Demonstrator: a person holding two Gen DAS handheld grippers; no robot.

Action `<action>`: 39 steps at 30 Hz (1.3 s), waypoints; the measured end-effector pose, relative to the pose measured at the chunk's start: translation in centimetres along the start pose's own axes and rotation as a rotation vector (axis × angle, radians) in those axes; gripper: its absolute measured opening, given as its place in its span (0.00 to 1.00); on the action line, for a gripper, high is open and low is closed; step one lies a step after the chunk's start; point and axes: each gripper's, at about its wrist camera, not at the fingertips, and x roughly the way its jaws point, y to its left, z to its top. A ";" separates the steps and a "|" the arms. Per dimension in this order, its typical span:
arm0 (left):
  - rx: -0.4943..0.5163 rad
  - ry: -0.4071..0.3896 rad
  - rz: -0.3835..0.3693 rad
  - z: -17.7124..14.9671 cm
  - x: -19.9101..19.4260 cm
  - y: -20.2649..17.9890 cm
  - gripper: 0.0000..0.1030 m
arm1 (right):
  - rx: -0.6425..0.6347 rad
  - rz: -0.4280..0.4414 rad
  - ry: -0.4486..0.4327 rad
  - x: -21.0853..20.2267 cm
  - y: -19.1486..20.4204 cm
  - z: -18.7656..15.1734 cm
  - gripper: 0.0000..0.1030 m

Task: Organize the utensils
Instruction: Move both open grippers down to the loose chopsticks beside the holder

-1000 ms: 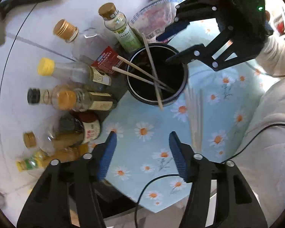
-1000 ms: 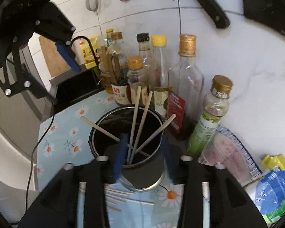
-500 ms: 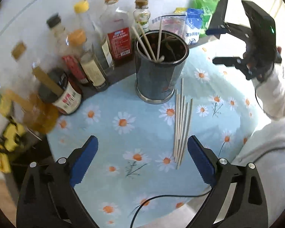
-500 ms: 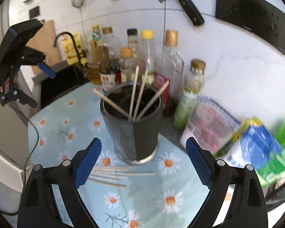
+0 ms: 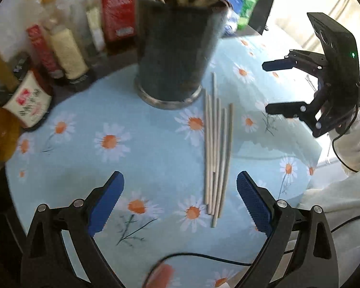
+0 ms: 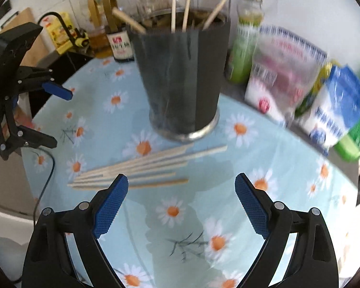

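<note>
Wooden chopsticks [image 5: 214,148]: being left flat beside holder [image 5: 175,45], awaiting pickup.
Left gripper [image 5: 180,204]: being held apart, empty.
Right gripper [image 6: 181,202]: being held apart, empty.

A pale blue cloth [image 5: 136,158] printed with white, orange-centred daisies is seen across the frame. Pale wooden chopsticks [image 5: 216,148] and a dark grey holder [image 5: 175,55] are shown at centre. Blue pads [image 6: 110,204] are carried on black fingers. At right, blurred packets [image 6: 333,110] appear blue, white and green.

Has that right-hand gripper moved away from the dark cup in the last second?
Yes. The right gripper was over the utensil holder before; it has backed off and now sits open above the loose chopsticks.
</note>
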 end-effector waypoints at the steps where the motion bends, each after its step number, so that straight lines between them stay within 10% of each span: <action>1: 0.003 0.003 -0.015 0.1 0.5 0.0 0.90 | 0.011 -0.007 0.010 0.4 0.2 -0.3 0.84; 39: 0.289 -0.047 0.070 5.1 11.8 -1.6 0.96 | 0.653 -0.333 -0.005 5.7 3.1 -5.3 0.92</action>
